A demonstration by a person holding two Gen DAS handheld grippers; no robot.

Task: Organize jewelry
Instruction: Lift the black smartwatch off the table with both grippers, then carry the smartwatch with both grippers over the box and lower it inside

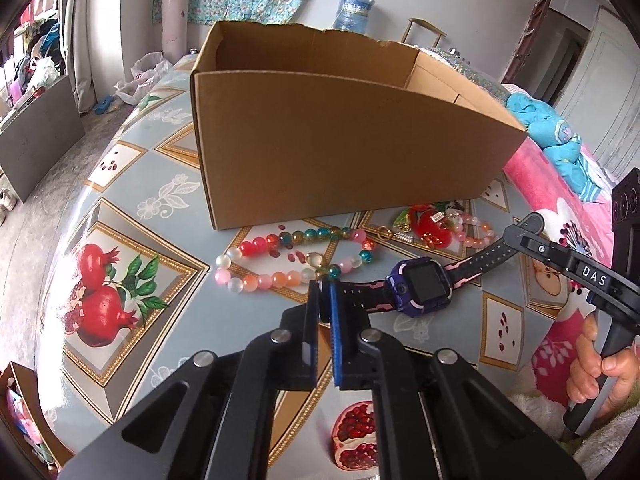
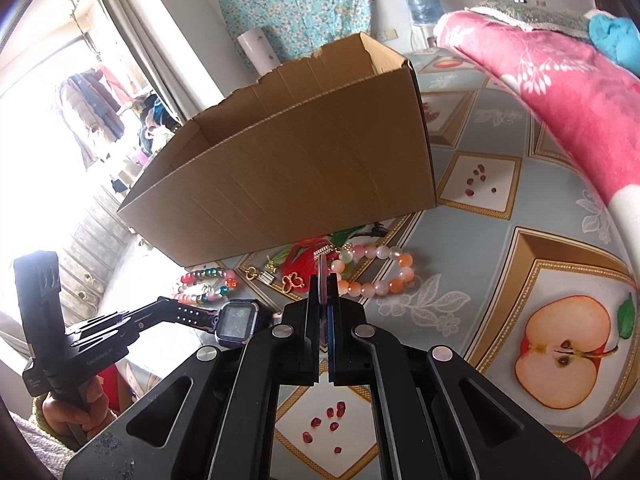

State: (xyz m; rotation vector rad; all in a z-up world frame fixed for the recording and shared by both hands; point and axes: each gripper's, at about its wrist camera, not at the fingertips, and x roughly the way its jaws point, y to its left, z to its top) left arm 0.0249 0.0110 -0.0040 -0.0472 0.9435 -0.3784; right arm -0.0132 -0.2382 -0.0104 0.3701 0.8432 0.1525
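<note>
The left gripper had its fingers pinching the watch strap just above the worktop, the right gripper pressed together, seemingly on the other strap; lifting both evenly would clear the box wall.

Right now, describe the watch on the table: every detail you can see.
The watch is a chunky child-style smartwatch: purple-blue case, dark blank square screen, black perforated strap with pink trim, apparently rubbery plastic. It is stretched out straight above the fruit-print tablecloth, in front of the cardboard box, near the bead bracelets. The left gripper is shut on one strap end; the right gripper appears to clamp the other. Whether it rests on the cloth is unclear.
</note>
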